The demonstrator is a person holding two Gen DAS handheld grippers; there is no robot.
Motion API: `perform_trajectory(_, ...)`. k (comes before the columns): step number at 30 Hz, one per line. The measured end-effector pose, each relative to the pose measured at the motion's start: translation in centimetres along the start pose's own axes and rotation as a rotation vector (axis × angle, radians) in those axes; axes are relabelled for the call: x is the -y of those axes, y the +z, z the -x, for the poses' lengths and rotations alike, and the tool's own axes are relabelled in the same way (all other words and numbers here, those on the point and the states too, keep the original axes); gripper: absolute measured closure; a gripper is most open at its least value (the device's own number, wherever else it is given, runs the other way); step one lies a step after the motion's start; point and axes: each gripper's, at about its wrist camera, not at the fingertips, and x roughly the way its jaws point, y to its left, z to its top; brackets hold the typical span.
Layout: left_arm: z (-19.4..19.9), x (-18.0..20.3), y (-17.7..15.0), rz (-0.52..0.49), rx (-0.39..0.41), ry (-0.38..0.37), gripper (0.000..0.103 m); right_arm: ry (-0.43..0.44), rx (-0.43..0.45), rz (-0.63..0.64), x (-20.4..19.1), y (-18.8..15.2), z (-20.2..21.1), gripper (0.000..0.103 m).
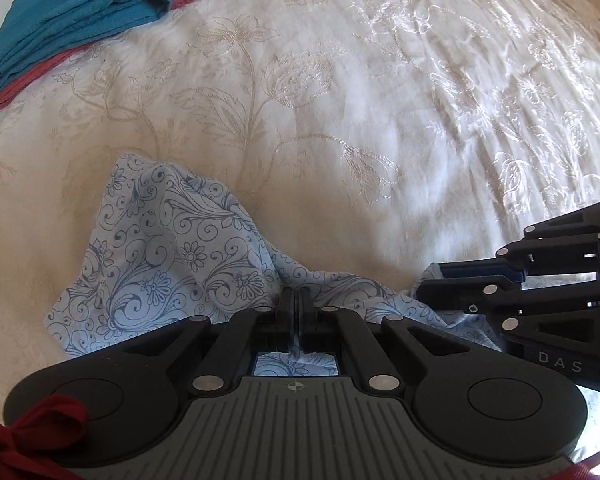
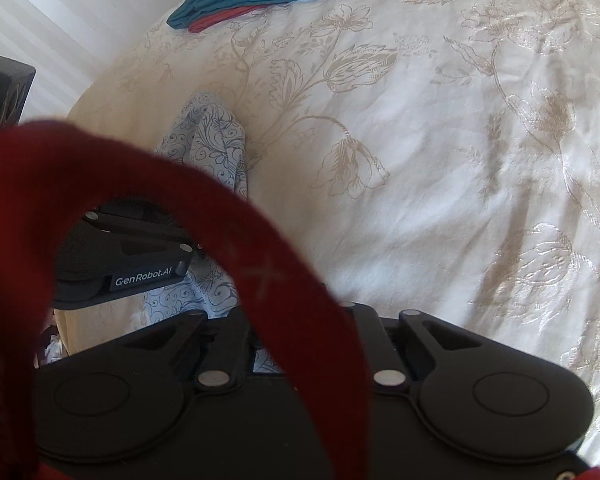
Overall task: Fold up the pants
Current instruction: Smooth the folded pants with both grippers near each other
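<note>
Left wrist view: the left gripper (image 1: 295,300) has its jaws closed on the near edge of the pants (image 1: 160,248), which trail away forward and left over the bed (image 1: 380,100); the right gripper (image 1: 432,282) pinches the same edge just to the right. Right wrist view: a red strap (image 2: 260,264) hides the right jaws; the pants stretch leftward.

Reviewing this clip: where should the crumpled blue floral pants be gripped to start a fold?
Probably along the near edge of the pants, approached from the bed's near side: the fabric trails away from there. The left gripper is shut on that edge; the right gripper sits alongside.
</note>
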Motion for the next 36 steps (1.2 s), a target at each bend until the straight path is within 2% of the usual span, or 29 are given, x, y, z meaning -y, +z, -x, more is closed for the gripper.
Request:
perform_trajectory(4,2.3,-2.1,1.2,0.069,0.115,-0.008,0.099,-0.119,0.163,0.008,0.0,0.5,3.5,0.089)
perform_trajectory(6,1.9,-2.7,2.2,0.096,0.119,0.032,0.099,-0.2,0.216,0.007,0.5,1.1,4.1,0.089)
perform_trajectory(10,-0.4,-4.0,3.2,0.095,0.035,0.117,0.099,-0.282,0.19,-0.014,2.3,2.0,2.4,0.09)
perform_trajectory(15,-3.3,-6.1,3.0,0.101,-0.054,0.163,0.1,-0.297,0.121,-0.016,3.8,2.5,0.1,0.09)
perform_trajectory(18,-3.1,-7.3,3.3,0.156,-0.071,0.129,0.101,-0.314,0.101,-0.031,3.8,2.6,-0.3,0.088)
perform_trajectory(20,-1.7,-7.7,3.6,0.195,-0.047,0.12,0.1,-0.31,0.1,-0.068,4.1,2.8,0.1,0.085)
perform_trajectory(21,-0.9,-7.7,3.8,0.19,-0.021,0.119,0.1,-0.312,0.112,-0.088,4.2,3.1,0.4,0.083)
perform_trajectory(23,0.7,-7.4,4.1,0.148,0.034,0.108,0.1,-0.329,0.147,-0.098,4.0,3.1,1.6,0.071)
perform_trajectory(26,1.7,-7.2,4.6,0.08,0.096,0.106,0.1,-0.332,0.186,-0.118,3.6,2.8,3.6,0.071)
perform_trajectory(29,1.2,-7.4,5.7,0.038,0.095,0.12,0.1,-0.306,0.209,-0.116,2.3,2.2,4.9,0.071)
perform_trajectory(32,-0.1,-7.7,7.1,-0.014,0.091,0.061,0.1,-0.292,0.211,-0.102,0.5,2.4,5.1,0.071)
perform_trajectory(36,-2.6,-6.9,8.7,-0.111,0.078,0.071,0.099,-0.282,0.21,-0.098,-2.3,2.5,4.7,0.071)
